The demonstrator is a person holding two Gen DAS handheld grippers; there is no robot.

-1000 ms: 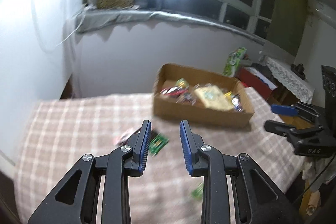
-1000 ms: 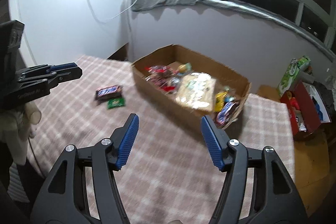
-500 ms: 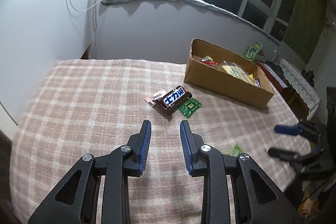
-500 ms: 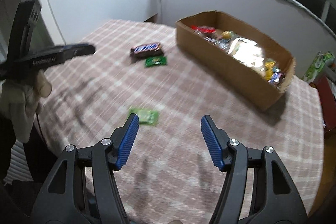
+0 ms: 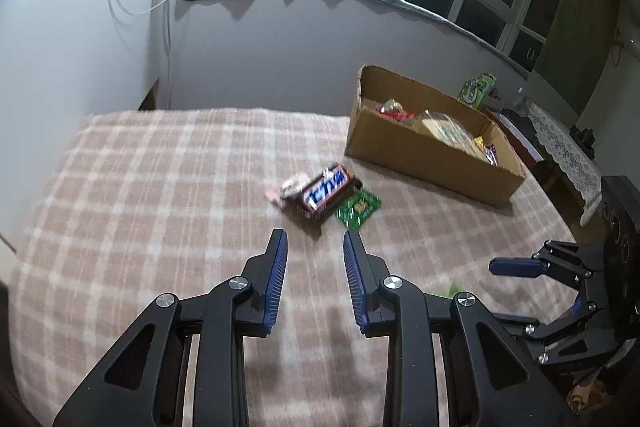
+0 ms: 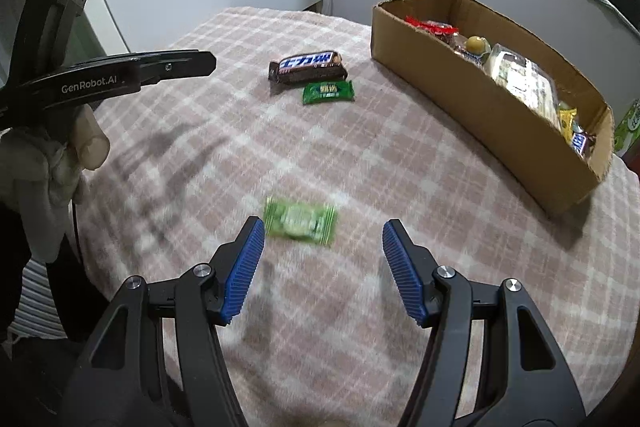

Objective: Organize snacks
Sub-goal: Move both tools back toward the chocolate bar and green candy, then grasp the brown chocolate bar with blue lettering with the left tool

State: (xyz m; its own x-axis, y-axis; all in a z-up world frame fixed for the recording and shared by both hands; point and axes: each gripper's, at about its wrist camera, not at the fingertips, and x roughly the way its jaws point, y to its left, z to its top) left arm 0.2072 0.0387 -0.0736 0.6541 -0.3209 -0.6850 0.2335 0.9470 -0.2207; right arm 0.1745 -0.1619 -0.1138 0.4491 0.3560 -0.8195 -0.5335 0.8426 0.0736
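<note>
A brown chocolate bar (image 5: 326, 191) lies on the checked cloth with a small pink-white wrapper (image 5: 289, 188) at its left and a dark green packet (image 5: 358, 207) at its right. My left gripper (image 5: 314, 245) is open and empty, just short of the bar. In the right wrist view the bar (image 6: 308, 66) and dark green packet (image 6: 328, 92) lie farther off. A light green candy (image 6: 301, 221) lies just ahead of my right gripper (image 6: 323, 233), which is wide open and empty. The cardboard box (image 6: 560, 163) holds several snacks.
The box (image 5: 420, 155) stands at the table's far right. The right gripper (image 5: 520, 267) shows at the right edge of the left wrist view; the left gripper (image 6: 176, 61) shows at the left of the right wrist view. A wall lies behind the table.
Both grippers have come lower and closer to the table. The left one neared the chocolate bar; the right one neared the light green candy.
</note>
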